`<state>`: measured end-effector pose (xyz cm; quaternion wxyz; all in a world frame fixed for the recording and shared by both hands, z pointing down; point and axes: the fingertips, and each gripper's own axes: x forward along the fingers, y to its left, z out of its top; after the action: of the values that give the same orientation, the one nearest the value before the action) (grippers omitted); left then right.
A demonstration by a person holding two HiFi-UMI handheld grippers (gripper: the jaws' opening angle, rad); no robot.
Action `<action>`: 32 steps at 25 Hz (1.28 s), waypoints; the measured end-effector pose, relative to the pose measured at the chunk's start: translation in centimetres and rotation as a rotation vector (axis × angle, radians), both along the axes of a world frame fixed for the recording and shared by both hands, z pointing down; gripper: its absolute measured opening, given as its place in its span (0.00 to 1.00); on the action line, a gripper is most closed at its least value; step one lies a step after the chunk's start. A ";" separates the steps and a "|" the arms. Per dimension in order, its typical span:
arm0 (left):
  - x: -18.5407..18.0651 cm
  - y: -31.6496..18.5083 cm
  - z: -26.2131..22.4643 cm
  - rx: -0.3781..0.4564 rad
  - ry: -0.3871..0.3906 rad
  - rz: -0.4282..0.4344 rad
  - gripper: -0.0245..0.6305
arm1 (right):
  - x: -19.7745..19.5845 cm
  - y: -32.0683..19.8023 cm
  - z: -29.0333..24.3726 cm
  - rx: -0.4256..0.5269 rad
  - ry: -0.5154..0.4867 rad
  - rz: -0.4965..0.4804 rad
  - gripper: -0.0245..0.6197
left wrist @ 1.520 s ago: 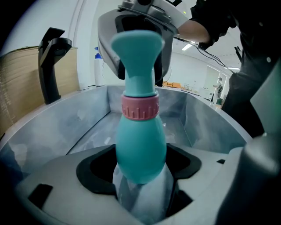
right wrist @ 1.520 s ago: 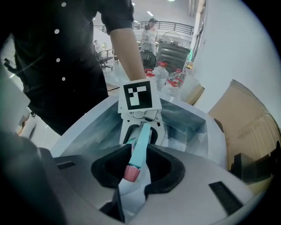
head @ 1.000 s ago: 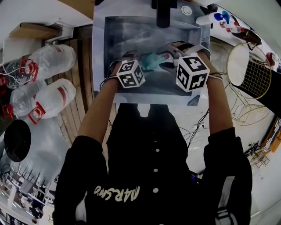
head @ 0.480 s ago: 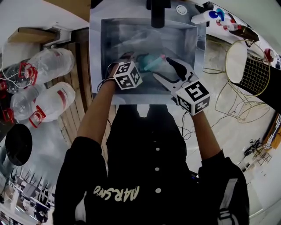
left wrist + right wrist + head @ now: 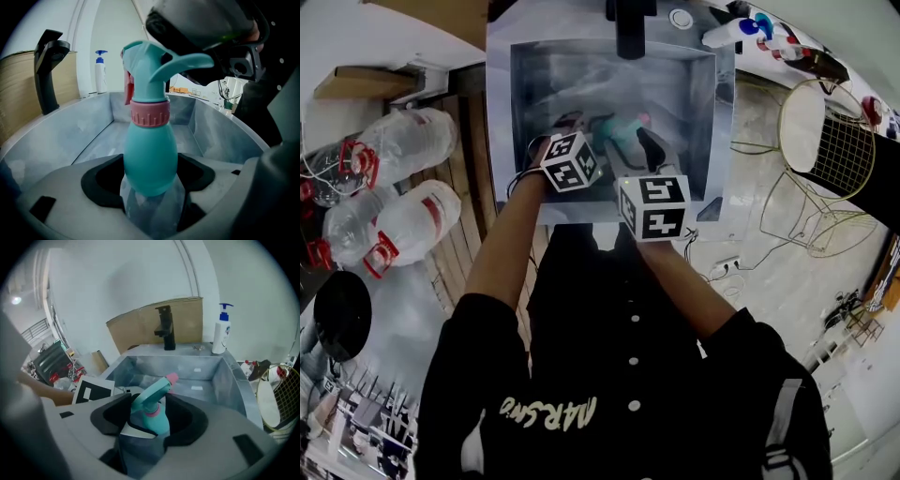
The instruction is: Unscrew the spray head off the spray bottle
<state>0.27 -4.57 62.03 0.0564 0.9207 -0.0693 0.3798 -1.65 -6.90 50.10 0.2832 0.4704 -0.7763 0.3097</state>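
Not much done yet tbh: the spray head (image 5: 154,65) is still on the spray bottle (image 5: 150,159), clamped in the left gripper (image 5: 150,201) over the sink (image 5: 234,376) toward its near edge, and the right gripper (image 5: 143,437) has just been closing its jaws around the head with no clear bite yet, so basically all the unscrewing's left.

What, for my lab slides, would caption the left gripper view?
Left gripper clamped on the body of a teal spray bottle with pink collar and spray head, over a grey sink.
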 end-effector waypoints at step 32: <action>0.1 -0.3 0.0 -0.007 0.013 -0.011 0.59 | 0.6 0.6 -1.2 0.230 0.205 -0.878 0.19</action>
<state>0.34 -4.83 62.07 0.0619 0.9226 -0.0726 0.3737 -1.05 -6.30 48.94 0.4087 0.1537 -0.8993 0.0244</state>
